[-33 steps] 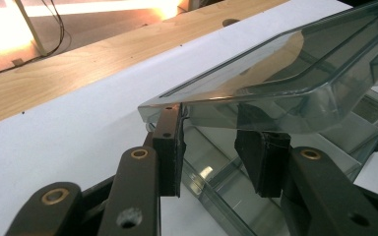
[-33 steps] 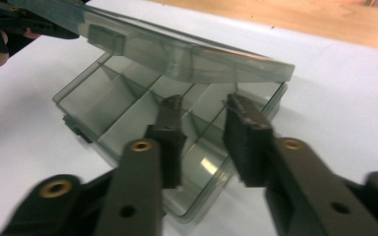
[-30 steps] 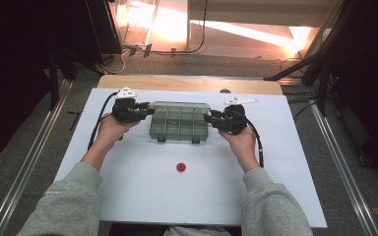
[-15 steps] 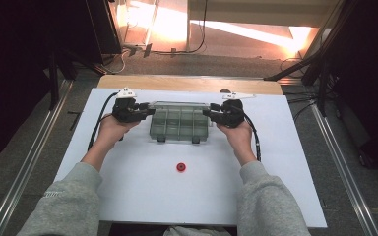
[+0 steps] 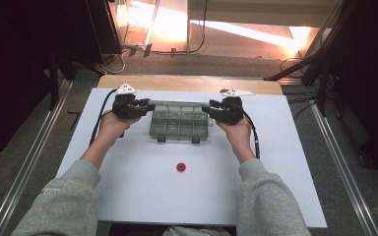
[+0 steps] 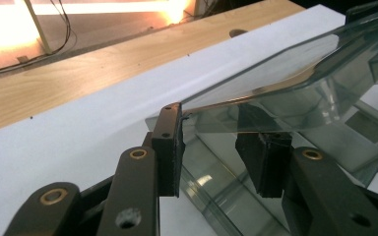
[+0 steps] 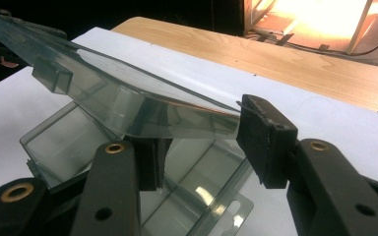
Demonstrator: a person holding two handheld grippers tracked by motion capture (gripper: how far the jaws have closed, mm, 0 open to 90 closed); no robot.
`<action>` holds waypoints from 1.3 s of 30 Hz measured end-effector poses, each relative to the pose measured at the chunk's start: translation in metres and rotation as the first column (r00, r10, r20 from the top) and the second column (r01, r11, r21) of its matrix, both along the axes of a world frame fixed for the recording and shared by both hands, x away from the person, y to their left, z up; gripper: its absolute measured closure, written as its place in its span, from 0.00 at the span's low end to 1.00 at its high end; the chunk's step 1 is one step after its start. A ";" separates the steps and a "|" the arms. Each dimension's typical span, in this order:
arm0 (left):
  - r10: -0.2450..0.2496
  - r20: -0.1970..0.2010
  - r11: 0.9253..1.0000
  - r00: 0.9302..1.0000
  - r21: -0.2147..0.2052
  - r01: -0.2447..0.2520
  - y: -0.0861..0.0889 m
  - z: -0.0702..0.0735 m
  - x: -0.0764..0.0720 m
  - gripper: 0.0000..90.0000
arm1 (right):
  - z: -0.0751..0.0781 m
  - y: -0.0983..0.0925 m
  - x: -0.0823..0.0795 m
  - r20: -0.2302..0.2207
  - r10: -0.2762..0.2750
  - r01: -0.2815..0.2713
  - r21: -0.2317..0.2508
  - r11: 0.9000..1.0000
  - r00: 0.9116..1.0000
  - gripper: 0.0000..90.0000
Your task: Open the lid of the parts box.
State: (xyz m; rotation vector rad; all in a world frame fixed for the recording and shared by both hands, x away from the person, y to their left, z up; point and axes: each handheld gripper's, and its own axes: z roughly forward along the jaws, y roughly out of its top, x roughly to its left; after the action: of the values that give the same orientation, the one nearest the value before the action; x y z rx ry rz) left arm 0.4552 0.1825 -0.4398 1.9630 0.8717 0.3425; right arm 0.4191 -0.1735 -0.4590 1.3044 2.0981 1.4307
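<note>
Tabletop [image 5: 128,191]: white board, with a bare wooden strip [image 5: 177,82] along its far edge
Writing: none can be read on the box or tools
Compartment box [image 5: 179,124]: clear plastic, near the far edge, midway between the left and right edges, its base flat on the tabletop
Lid [image 6: 295,64]: raised off the base, slanting, held up at both ends
Left tool [image 5: 145,104]: at the box's left end; jaws part-way closed, lid corner between them and touching one pad [image 6: 170,147]
Right tool [image 5: 211,107]: at the box's right end; jaws part-way closed, lid edge between them
Gripper views: they show the lid's lifted edge and empty compartments below
High view: it shows a small red piece [image 5: 180,167] lying nearer the front edge, well apart from the box
</note>
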 end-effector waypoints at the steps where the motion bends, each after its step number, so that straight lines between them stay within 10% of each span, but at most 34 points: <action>1: 0.000 -0.003 1.000 1.000 -0.002 0.000 0.000 0.000 0.000 0.69 | 0.001 0.000 0.001 0.002 0.000 0.000 0.000 1.000 1.000 0.61; 39: 0.059 -0.015 0.998 0.998 -0.019 -0.059 -0.012 0.001 0.024 0.69 | -0.003 0.003 0.023 0.068 -0.050 0.049 0.018 0.999 0.996 0.62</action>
State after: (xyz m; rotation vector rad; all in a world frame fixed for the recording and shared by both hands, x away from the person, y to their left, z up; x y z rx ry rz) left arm 0.4796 0.1704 -0.4390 1.9266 0.9404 0.3527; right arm 0.4418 -0.1710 -0.4616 1.2854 2.0013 1.4537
